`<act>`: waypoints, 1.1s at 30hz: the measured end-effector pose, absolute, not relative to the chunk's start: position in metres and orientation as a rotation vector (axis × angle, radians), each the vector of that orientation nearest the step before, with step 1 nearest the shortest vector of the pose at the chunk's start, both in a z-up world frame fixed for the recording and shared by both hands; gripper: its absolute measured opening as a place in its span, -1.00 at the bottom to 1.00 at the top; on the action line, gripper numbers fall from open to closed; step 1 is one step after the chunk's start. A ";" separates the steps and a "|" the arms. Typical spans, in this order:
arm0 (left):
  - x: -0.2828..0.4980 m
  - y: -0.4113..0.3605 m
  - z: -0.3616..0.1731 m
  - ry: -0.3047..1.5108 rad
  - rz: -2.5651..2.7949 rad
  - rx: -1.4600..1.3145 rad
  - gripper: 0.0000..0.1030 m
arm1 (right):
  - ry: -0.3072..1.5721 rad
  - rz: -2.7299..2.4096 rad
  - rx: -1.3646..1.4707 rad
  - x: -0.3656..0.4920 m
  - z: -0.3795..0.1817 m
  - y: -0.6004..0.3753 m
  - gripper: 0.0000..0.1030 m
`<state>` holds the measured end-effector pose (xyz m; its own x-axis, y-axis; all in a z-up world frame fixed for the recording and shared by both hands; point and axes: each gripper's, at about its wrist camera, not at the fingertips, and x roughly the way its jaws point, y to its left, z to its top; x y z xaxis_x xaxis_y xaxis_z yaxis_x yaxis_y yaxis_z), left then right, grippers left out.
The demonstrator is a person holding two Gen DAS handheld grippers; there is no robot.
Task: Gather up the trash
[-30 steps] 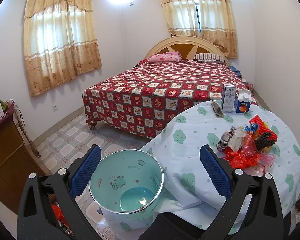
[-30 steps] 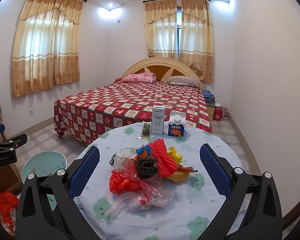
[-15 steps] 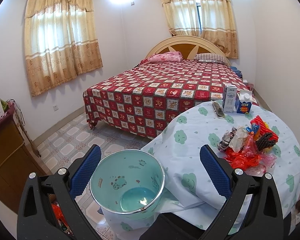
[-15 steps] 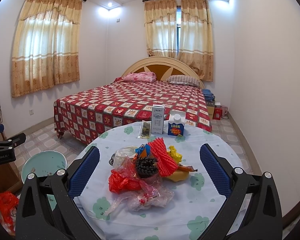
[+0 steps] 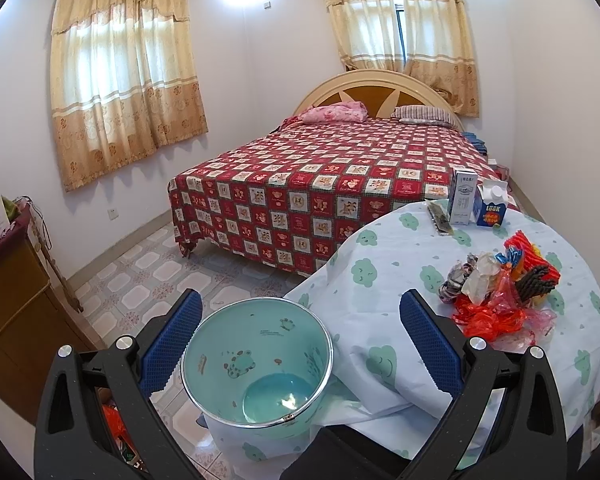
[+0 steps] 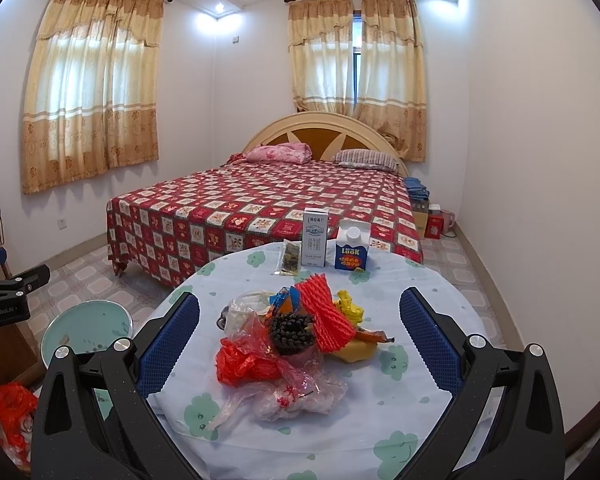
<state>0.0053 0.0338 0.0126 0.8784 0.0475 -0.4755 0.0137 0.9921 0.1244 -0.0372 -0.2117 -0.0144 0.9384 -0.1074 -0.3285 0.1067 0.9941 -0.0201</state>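
A pile of trash (image 6: 296,340) lies on the round table (image 6: 400,292): red and clear plastic bags, red foam netting, wrappers. It also shows in the left wrist view (image 5: 500,292). A teal bin (image 5: 256,364) stands on the floor at the table's left edge, its inside bare; it also shows in the right wrist view (image 6: 86,330). My left gripper (image 5: 300,340) is open above the bin. My right gripper (image 6: 300,344) is open, its jaws wide on either side of the pile and empty.
Two cartons (image 6: 315,242) (image 6: 352,250) and a dark packet (image 6: 289,262) stand at the table's far edge. A bed (image 6: 268,208) with a red quilt lies beyond. A wooden cabinet (image 5: 16,300) stands at the left. A red bag (image 6: 12,408) lies on the floor.
Almost nothing has moved. Both views have shifted very slightly; both grippers stay open.
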 end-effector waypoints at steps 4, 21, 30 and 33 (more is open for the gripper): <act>0.009 0.035 0.010 0.509 0.021 0.123 0.89 | 0.359 -0.114 -0.002 -0.030 -0.017 -0.224 0.91; 0.053 -0.072 -0.068 0.626 -0.116 0.207 0.88 | 0.501 -0.285 0.021 -0.014 -0.110 -0.316 0.85; 0.059 -0.132 -0.099 0.649 -0.182 0.263 0.88 | 0.518 -0.297 0.042 -0.010 -0.129 -0.329 0.85; 0.069 -0.137 -0.113 0.694 -0.184 0.273 0.76 | 0.518 -0.292 0.054 -0.010 -0.130 -0.332 0.85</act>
<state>0.0686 -0.1372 -0.1131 0.7546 -0.0763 -0.6517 0.2565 0.9485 0.1859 -0.0097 -0.3319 -0.1300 0.8285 -0.2614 -0.4952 0.2884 0.9572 -0.0228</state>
